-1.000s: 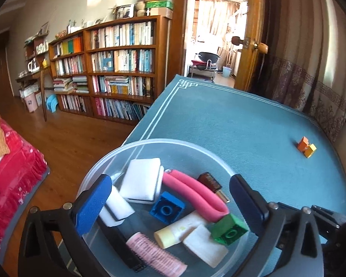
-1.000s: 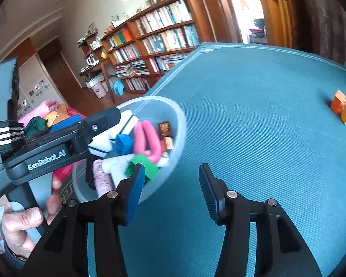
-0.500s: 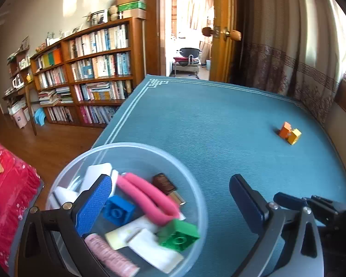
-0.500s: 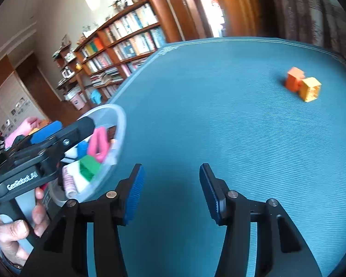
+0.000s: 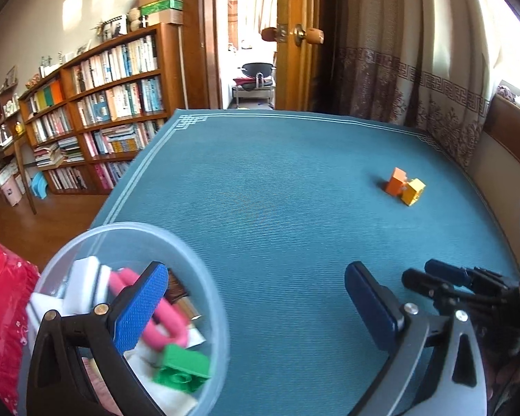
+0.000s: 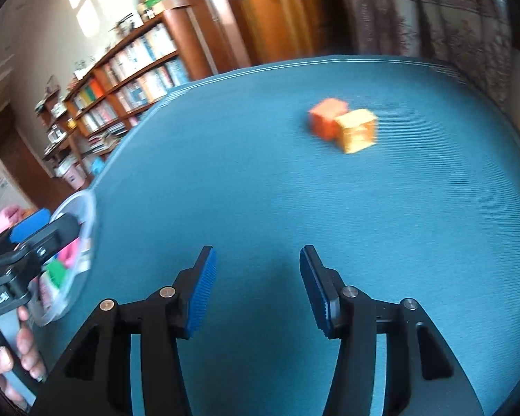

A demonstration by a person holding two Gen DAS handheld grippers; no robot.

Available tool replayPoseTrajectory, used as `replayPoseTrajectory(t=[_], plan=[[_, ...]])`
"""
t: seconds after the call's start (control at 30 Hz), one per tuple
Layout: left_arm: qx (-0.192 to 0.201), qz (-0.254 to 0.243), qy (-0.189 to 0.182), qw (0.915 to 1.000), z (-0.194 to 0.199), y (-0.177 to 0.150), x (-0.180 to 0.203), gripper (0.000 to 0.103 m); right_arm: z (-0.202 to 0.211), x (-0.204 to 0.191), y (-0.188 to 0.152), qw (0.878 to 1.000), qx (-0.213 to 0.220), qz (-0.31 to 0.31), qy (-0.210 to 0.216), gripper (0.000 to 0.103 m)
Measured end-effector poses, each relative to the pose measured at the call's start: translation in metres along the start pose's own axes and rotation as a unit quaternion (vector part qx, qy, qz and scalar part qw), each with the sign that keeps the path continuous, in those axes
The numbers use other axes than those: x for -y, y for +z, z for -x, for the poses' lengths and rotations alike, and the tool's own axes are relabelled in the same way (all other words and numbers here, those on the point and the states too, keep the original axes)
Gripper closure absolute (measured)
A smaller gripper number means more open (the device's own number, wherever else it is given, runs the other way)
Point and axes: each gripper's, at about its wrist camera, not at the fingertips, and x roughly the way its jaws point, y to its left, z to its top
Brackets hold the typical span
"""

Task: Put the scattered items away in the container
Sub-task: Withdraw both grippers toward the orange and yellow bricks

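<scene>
Orange block (image 6: 326, 118) and yellow block (image 6: 357, 131), studded plastic cubes, touching, near far right edge of ribbed teal mat (image 5: 277, 190); clear round plastic container (image 5: 204, 277) at near left corner, full; left gripper (image 5: 256, 301) spread wide, empty; right gripper (image 6: 256, 287) likewise.

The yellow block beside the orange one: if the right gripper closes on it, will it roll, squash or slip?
The yellow block looks like a boxy, flat-faced toy brick, so it probably sits still rather than rolls. It looks hard, likely stiff and light. It seems to touch the orange block, so the open right gripper may nudge that neighbour.
</scene>
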Motion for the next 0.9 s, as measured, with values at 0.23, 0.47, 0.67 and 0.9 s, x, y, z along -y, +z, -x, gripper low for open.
replayPoseTrajectory(t=[0.23, 0.47, 0.67, 0.9], plan=[[-0.010, -0.020, -0.013, 0.9997, -0.014, 0.007, 0.026, 0.001, -0.008, 0.040, 0.023, 0.999, 0.016, -0.017, -0.035, 0.049], [-0.017, -0.041, -0.013, 0.9989, -0.029, 0.014, 0.045, 0.001, -0.024, 0.066, 0.048, 0.998, 0.029, -0.022, -0.056, 0.049], [-0.020, -0.055, -0.014, 0.9982, -0.040, 0.021, 0.055, 0.001, -0.041, 0.076, 0.070, 0.997, 0.031, -0.026, -0.062, 0.049], [-0.026, -0.069, -0.012, 0.9972, -0.057, 0.028, 0.068, 0.001, -0.057, 0.079, 0.086, 0.997, 0.037, -0.012, -0.061, 0.049]])
